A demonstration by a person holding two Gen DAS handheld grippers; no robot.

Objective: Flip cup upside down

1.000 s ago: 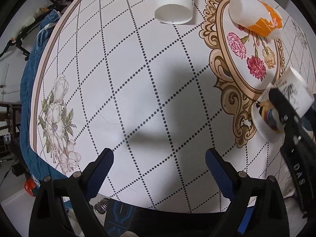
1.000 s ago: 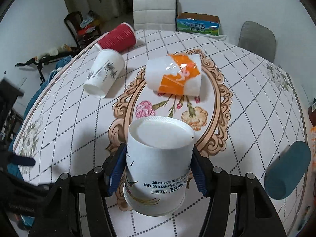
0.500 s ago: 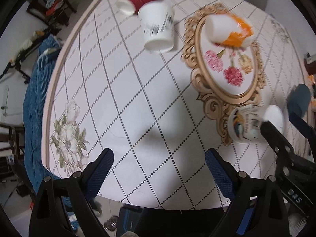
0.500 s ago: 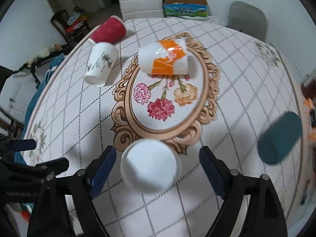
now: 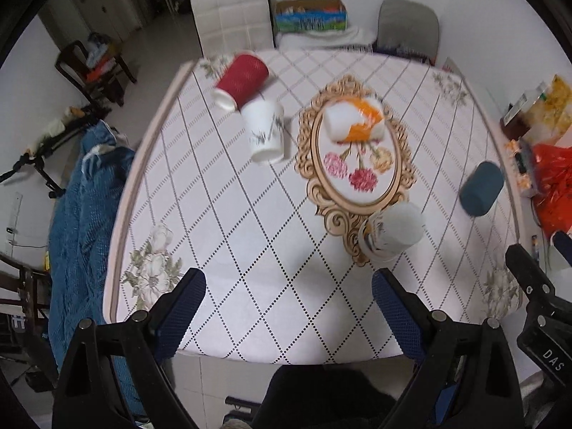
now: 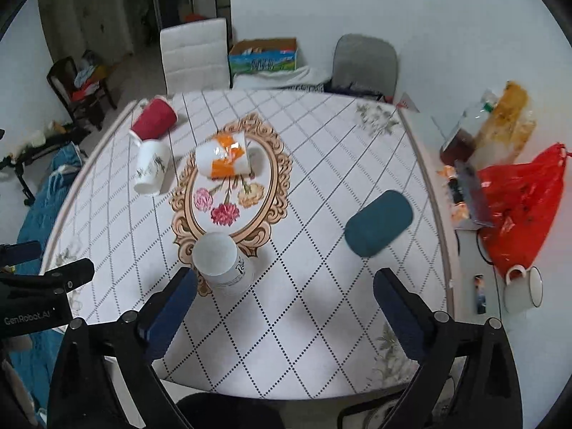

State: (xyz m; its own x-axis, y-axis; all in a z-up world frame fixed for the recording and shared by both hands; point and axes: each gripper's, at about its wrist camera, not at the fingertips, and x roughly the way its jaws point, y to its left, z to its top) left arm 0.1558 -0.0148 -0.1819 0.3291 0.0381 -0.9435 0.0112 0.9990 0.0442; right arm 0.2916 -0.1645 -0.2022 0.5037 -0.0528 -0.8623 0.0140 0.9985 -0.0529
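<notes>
A white printed paper cup point(image 6: 223, 264) stands upside down on the table point(image 6: 321, 321), at the near end of the gold flower frame; it also shows in the left wrist view point(image 5: 391, 237). My right gripper point(image 6: 286, 307) is open and empty, pulled back above the near table edge, with the cup just left of its gap. My left gripper point(image 5: 289, 311) is open and empty over the near edge, the cup ahead to its right. Each gripper's body shows at the edge of the other's view.
Lying on their sides: a red cup point(image 6: 154, 118), a white bamboo-print cup point(image 6: 151, 171), a white and orange cup point(image 6: 223, 161), a teal cup point(image 6: 379, 223). A red bag point(image 6: 518, 207), bottles and a mug point(image 6: 523, 289) sit right. Chairs stand behind.
My right gripper set the white cup down upside down, opened and pulled back up and away. My left gripper also rose and drew back from the table.
</notes>
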